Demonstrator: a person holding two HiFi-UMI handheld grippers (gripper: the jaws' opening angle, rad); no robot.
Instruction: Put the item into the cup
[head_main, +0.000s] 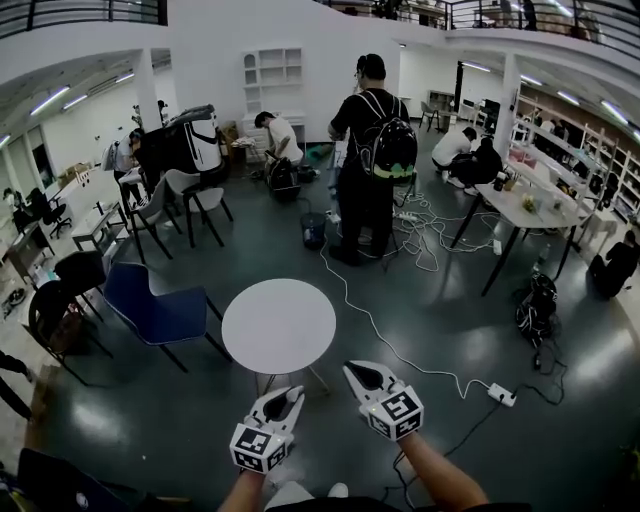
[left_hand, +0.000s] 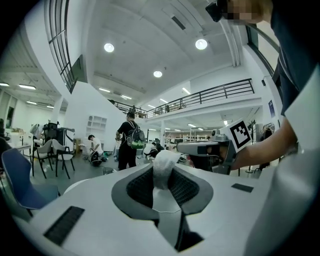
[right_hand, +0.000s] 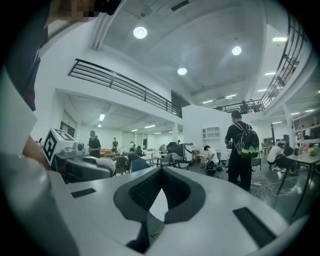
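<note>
A round white table (head_main: 278, 325) stands just ahead of both grippers, and I see no cup on it. My left gripper (head_main: 291, 396) hovers before the table's near edge, shut on a white crumpled wad (left_hand: 164, 164) that sticks up between its dark pads (left_hand: 140, 187). My right gripper (head_main: 353, 370) is beside it on the right, its jaws shut tip to tip with nothing between them (right_hand: 161, 172). In the left gripper view the right gripper (left_hand: 207, 149) shows at the right. The left gripper (right_hand: 85, 167) shows at the left of the right gripper view.
A blue chair (head_main: 150, 305) stands left of the table. A person with a backpack (head_main: 370, 150) stands beyond it. A white cable (head_main: 400, 350) runs over the floor to a power strip (head_main: 502, 395). A black bag (head_main: 537, 305) and a long table (head_main: 520, 205) are at right.
</note>
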